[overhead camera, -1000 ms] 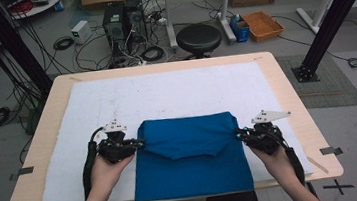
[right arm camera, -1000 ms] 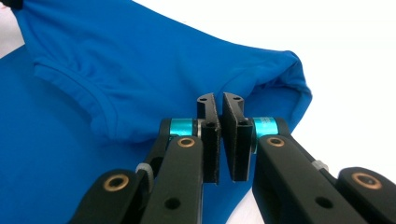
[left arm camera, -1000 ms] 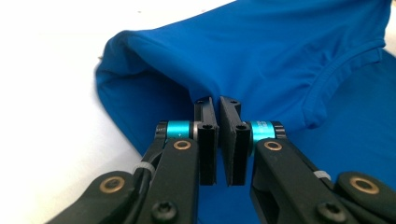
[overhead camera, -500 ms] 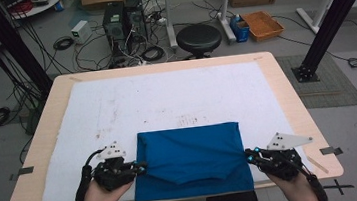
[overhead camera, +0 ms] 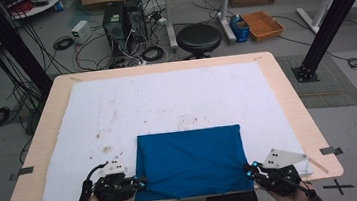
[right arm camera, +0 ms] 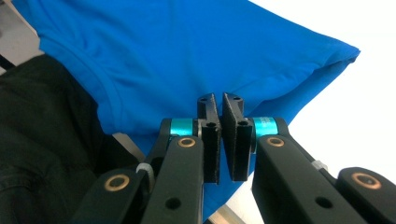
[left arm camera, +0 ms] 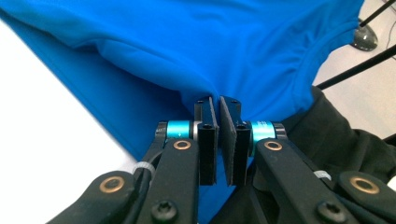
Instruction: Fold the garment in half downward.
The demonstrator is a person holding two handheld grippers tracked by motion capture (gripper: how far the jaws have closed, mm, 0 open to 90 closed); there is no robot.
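— Blue shirt [overhead camera: 191, 162]: where does it sit?

— Folded into a broad rectangle, lower middle of the high view, on the white sheet [overhead camera: 166, 101] that covers my counter [overhead camera: 293, 113]. Its near edge reaches the front edge of the sheet, close to me.

— And the counter itself?

— It takes up the middle of the frame, pale wood rim showing round the sheet. The sheet has brownish stains left of centre, above the shirt.

— Your hands?

— Both come in at the bottom edge. My left tool [overhead camera: 142, 183] is at the shirt's lower left corner, my right tool [overhead camera: 248, 171] at the lower right corner, the folded cloth stretched between them.

— What are the tools doing?

— In the left gripper view my left tool [left arm camera: 218, 105] is pressed together on a gathered pinch of the blue fabric [left arm camera: 196, 42], folds running away from the tips. In the right gripper view my right tool [right arm camera: 218, 103] pinches the cloth [right arm camera: 187, 51] the same way, the fabric's hemmed corner pointing to the upper right of that frame.

— Anything smaller?

— A grey three-cornered plate [overhead camera: 283, 158] sits on top of the right tool.
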